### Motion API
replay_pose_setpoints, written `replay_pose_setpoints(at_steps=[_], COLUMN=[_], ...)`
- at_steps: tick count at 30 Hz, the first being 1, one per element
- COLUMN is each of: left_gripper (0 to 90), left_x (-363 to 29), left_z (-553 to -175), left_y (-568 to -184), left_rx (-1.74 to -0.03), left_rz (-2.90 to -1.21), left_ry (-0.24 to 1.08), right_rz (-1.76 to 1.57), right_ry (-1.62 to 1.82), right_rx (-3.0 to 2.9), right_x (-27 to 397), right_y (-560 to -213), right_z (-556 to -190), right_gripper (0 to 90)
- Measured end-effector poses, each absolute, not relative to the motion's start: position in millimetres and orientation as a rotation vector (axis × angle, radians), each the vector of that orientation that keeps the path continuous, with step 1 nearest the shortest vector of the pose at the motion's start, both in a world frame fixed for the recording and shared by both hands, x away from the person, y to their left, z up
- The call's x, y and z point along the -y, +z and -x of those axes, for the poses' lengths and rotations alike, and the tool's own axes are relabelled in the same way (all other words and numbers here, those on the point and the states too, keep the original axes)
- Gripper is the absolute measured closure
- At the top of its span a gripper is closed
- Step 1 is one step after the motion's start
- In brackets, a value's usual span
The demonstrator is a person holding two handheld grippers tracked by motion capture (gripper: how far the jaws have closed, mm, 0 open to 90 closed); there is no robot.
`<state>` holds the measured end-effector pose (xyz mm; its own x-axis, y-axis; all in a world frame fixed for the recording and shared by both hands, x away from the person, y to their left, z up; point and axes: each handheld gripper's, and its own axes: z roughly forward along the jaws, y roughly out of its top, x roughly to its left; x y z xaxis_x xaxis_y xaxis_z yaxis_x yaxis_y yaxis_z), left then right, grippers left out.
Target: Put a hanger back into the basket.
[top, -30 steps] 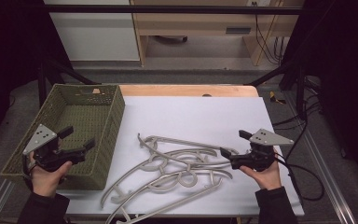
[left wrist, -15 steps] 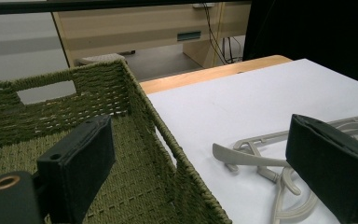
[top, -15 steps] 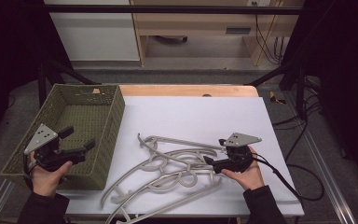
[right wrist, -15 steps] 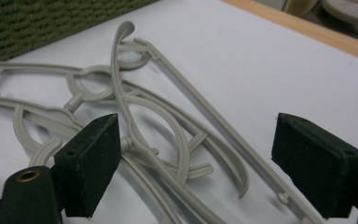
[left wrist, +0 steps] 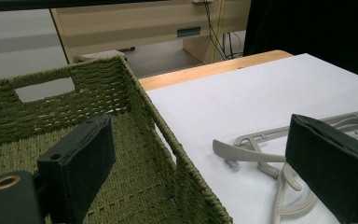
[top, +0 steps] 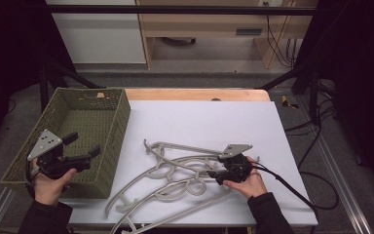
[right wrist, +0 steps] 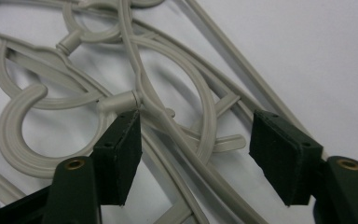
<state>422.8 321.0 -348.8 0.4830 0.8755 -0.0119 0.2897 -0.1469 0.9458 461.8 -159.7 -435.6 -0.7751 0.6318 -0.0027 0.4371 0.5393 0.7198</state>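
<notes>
Several grey plastic hangers [top: 175, 165] lie tangled on the white table top [top: 204, 122]. My right gripper [top: 215, 175] is low over the right side of the pile and points left. In the right gripper view its jaws [right wrist: 196, 123] straddle the hangers' [right wrist: 119, 100] curved bars. The jaws have just been closing, but the pads still stand clear of the plastic. My left gripper [top: 84, 145] hovers over the front right part of the green woven basket [top: 121, 122]. It is open [left wrist: 203, 140] and holds nothing, and its right jaw hides part of a hanger [left wrist: 251, 140].
The basket's wall [left wrist: 154, 112] runs between the left gripper and the pile. A black cable [top: 282, 183] trails from the right gripper off the table's right edge. A wooden strip [top: 195, 94] borders the table's far side.
The right gripper has moved left and down onto the hanger pile, and its jaws have narrowed. The left gripper has stayed over the basket.
</notes>
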Motion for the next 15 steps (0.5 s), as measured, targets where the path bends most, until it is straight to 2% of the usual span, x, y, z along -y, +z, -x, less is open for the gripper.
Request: replay_pose_setpoints(at_steps=[12, 15], left_gripper=[7.8, 7.8], left_x=[-319, -319], left_z=[-423, -424], left_y=[-349, -350], left_rx=[-1.003, -1.002], left_rz=[-1.700, -1.704], left_ry=[0.701, 0.700], right_rz=[-0.899, -0.889], right_ry=[0.984, 0.974], right_rx=[-2.614, -2.635], right_x=[153, 151], right_y=[-452, -455], right_z=[-469, -470], right_gripper=[48.7, 48.8])
